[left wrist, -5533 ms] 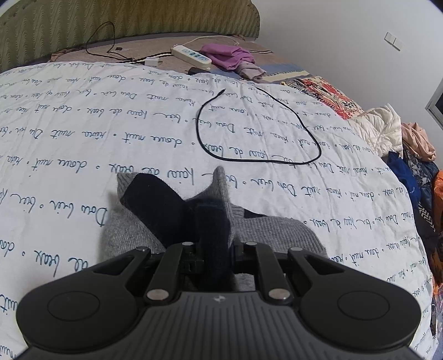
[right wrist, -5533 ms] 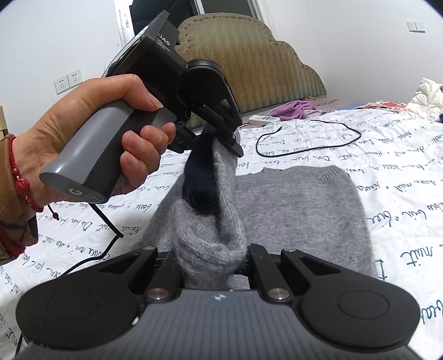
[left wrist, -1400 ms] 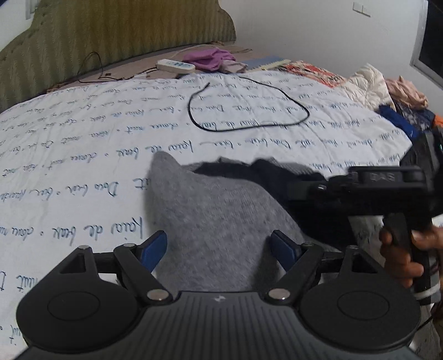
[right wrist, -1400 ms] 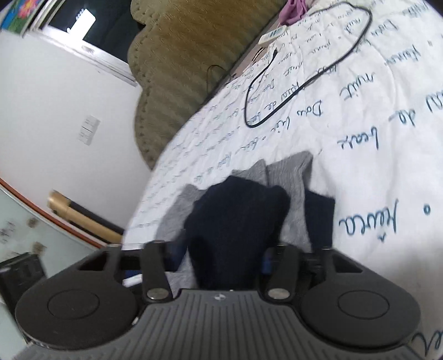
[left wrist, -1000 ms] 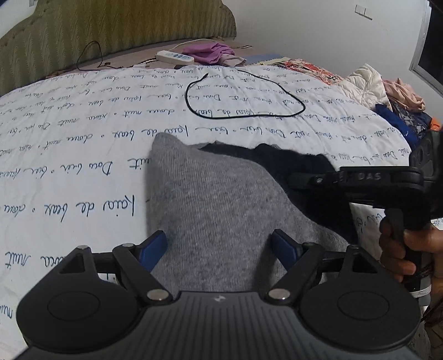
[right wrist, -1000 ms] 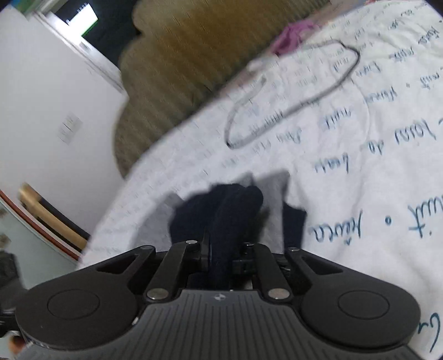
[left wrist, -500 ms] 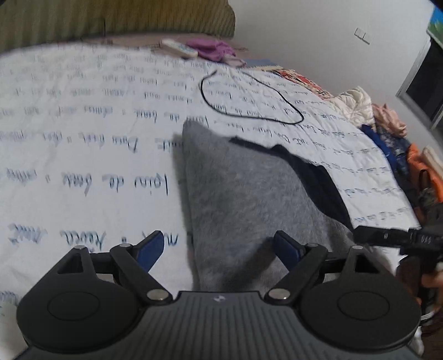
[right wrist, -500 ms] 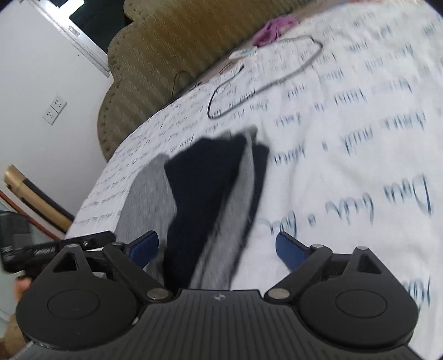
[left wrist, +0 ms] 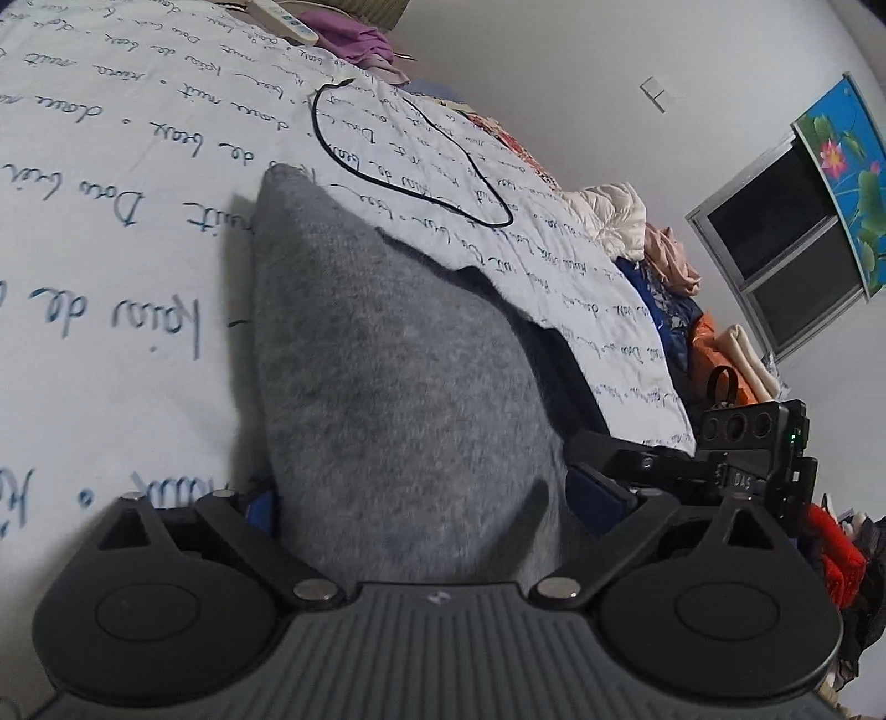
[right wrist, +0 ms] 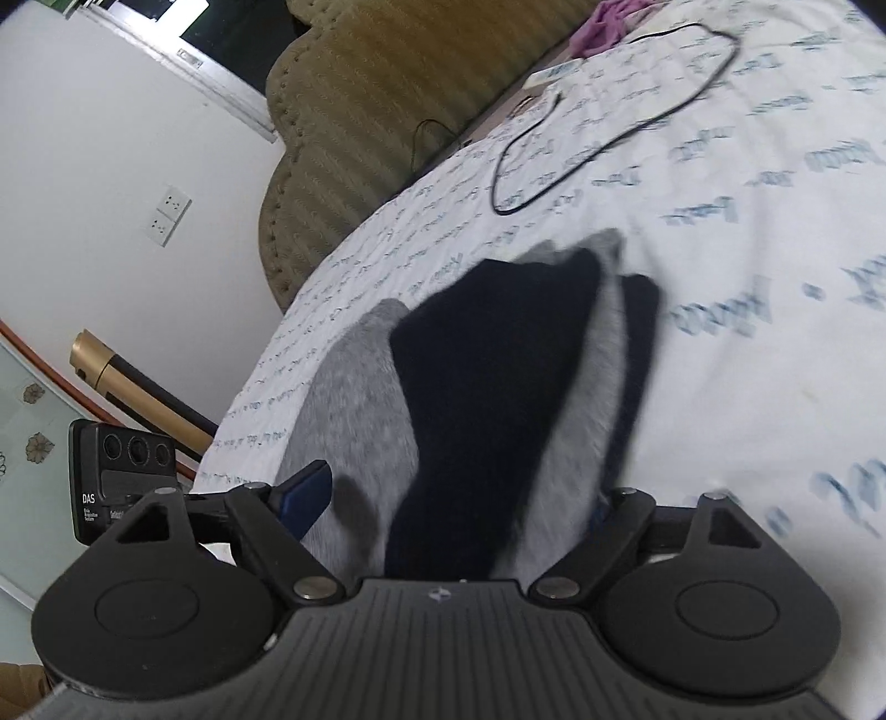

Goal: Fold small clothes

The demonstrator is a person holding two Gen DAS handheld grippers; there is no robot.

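A folded grey knit garment with dark navy parts lies on the white bedspread with blue script. My left gripper is open, its blue-padded fingers either side of the near grey edge. My right gripper is open over the other end, where navy and grey layers lie stacked. Each gripper shows in the other's view: the right one beside the garment, the left one at the bed's edge.
A black cable loop lies on the bed beyond the garment. A power strip and purple cloth sit near the padded headboard. Piled clothes line the bed's far side.
My right gripper, earlier shut on the navy part, has opened and let it go. My left gripper has stayed open and dropped lower and closer to the grey cloth.
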